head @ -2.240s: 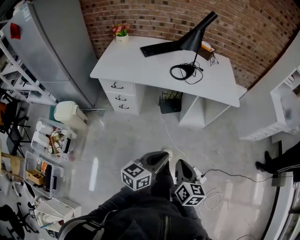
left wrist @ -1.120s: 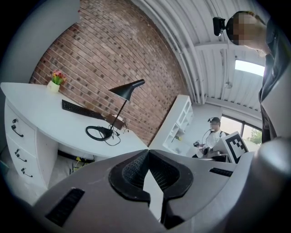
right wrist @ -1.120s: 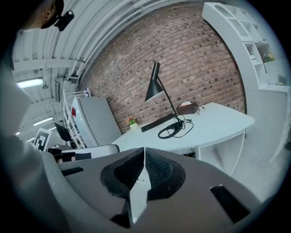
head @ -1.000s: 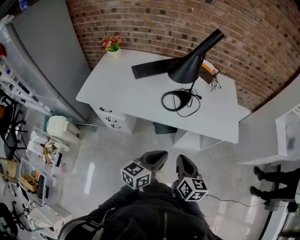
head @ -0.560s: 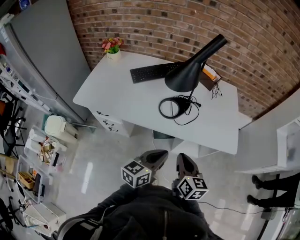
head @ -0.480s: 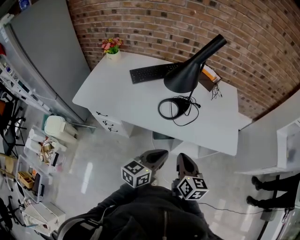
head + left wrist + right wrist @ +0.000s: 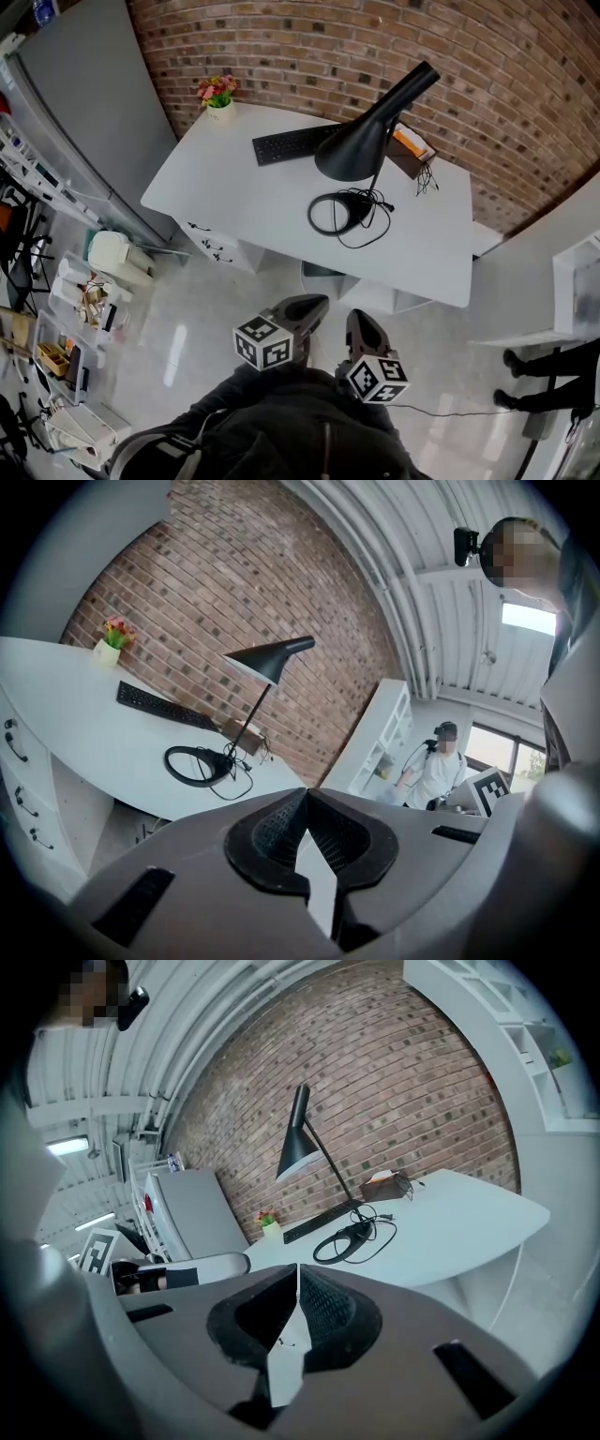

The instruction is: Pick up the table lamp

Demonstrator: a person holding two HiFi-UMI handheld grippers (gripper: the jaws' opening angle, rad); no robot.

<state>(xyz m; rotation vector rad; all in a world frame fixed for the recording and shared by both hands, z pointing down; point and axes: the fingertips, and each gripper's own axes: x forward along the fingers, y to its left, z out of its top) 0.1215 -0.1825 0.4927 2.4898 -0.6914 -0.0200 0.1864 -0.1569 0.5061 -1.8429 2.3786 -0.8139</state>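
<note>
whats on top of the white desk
A black table lamp, a black keyboard, a small flower pot and a brown box. The lamp's shade covers the keyboard's right end and some of the desk.

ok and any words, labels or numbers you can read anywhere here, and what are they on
No text here can be read.
Keyboard: key legends too small to read.
Brown box: any print too blurred to read.
Left marker cube: black-and-white square pattern only, no words.
Right marker cube: the same, pattern only.
</note>
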